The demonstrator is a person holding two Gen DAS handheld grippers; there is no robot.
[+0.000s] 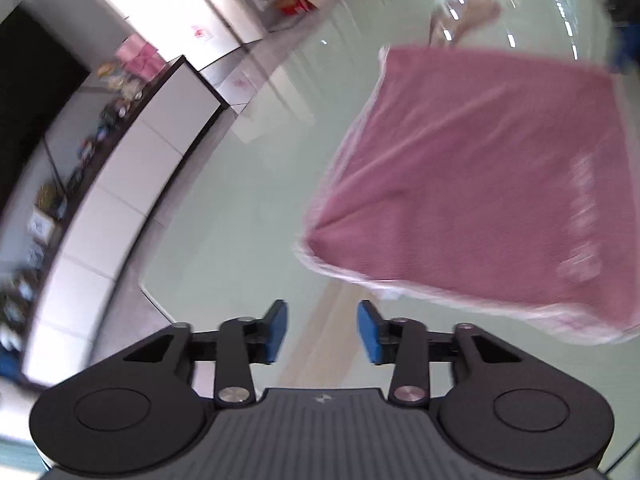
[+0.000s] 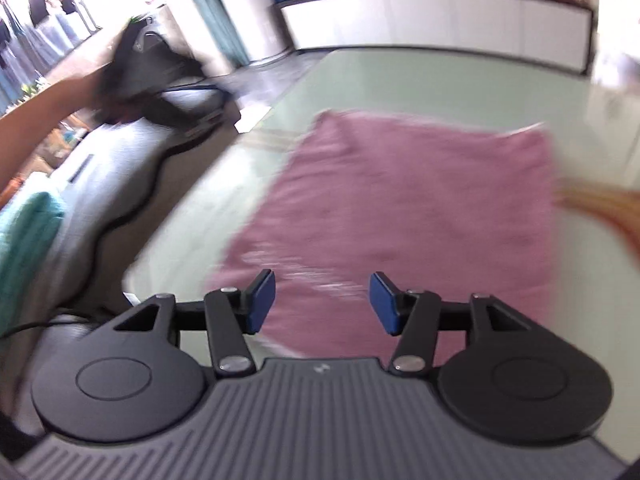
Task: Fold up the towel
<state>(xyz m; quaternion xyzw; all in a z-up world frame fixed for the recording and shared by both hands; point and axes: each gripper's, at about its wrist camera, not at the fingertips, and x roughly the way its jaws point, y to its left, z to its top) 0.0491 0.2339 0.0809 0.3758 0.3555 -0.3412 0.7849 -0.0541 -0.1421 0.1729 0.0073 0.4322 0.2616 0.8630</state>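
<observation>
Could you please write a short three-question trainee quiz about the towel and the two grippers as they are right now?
1. True or false: the pink towel lies spread on the pale green table.
2. Multiple choice: what does the left gripper hold? A) a towel corner B) a towel edge C) nothing
3. Fill in: in the right wrist view, the jaws of the right gripper stand ____, above the towel's near edge.

Key
1. True; it lies spread out, one corner slightly rumpled.
2. C; its jaws stand apart over bare table, with the towel off to their right.
3. Open; nothing sits between the blue pads.
</observation>
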